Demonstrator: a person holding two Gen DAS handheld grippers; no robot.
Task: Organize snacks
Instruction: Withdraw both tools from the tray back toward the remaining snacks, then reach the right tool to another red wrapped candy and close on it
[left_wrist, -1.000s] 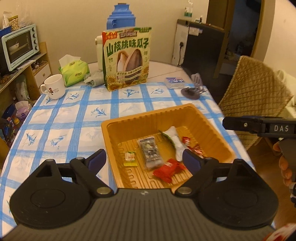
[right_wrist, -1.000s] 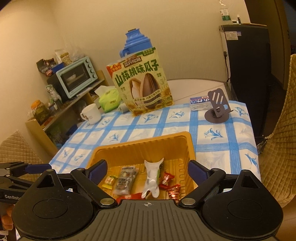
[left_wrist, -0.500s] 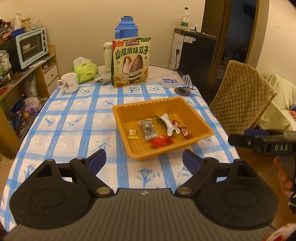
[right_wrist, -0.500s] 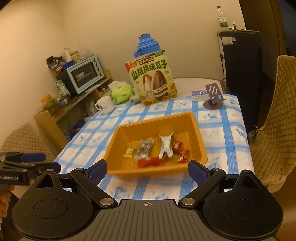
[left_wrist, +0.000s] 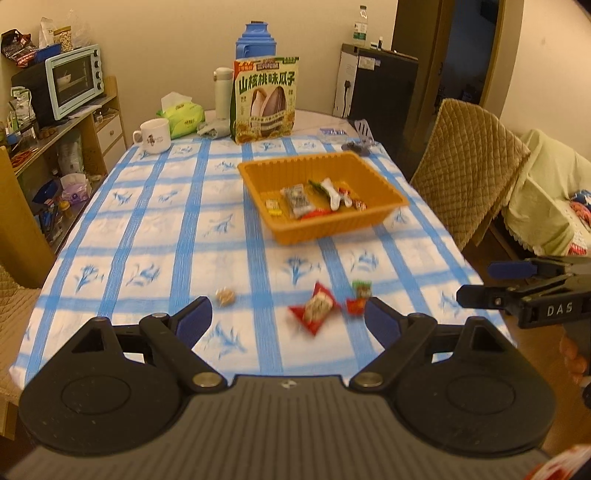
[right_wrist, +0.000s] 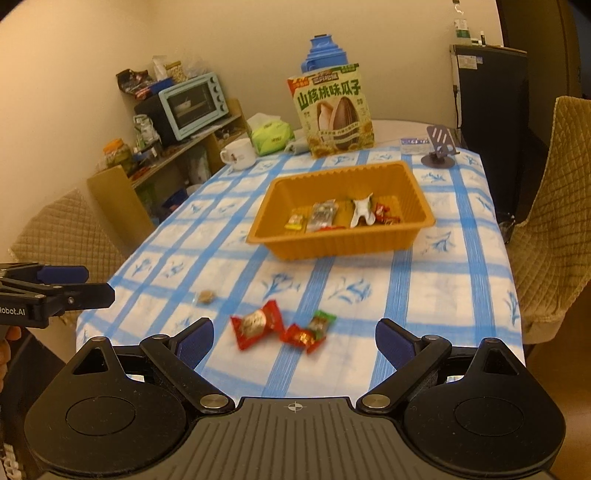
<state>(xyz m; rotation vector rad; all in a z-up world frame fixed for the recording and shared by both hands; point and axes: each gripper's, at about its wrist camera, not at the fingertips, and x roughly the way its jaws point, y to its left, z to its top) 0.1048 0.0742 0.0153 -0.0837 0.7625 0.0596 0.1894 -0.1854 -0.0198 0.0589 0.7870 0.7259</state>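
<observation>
An orange tray (left_wrist: 334, 225) (right_wrist: 347, 245) sits mid-table with several wrapped snacks in it. Loose on the blue-checked cloth near the front edge lie a red snack packet (left_wrist: 314, 309) (right_wrist: 256, 328), a small red-and-green candy (left_wrist: 359, 295) (right_wrist: 308, 330) and a small brown nut-like snack (left_wrist: 225, 296) (right_wrist: 206, 296). My left gripper (left_wrist: 288, 321) is open and empty, just short of the loose snacks. My right gripper (right_wrist: 293, 338) is open and empty, also just before them. Each gripper shows at the edge of the other's view.
A big sunflower-seed bag (left_wrist: 264, 99), blue thermos (left_wrist: 256, 38), white mug (left_wrist: 155, 135), green tissue pack (left_wrist: 183, 119) and phone stand (left_wrist: 360, 138) stand at the far end. Quilted chairs (left_wrist: 465, 166) flank the right side; a shelf with a toaster oven (left_wrist: 72, 85) stands left.
Both grippers have pulled back from above the tray to the table's near edge. The loose snacks at the front have come into view.
</observation>
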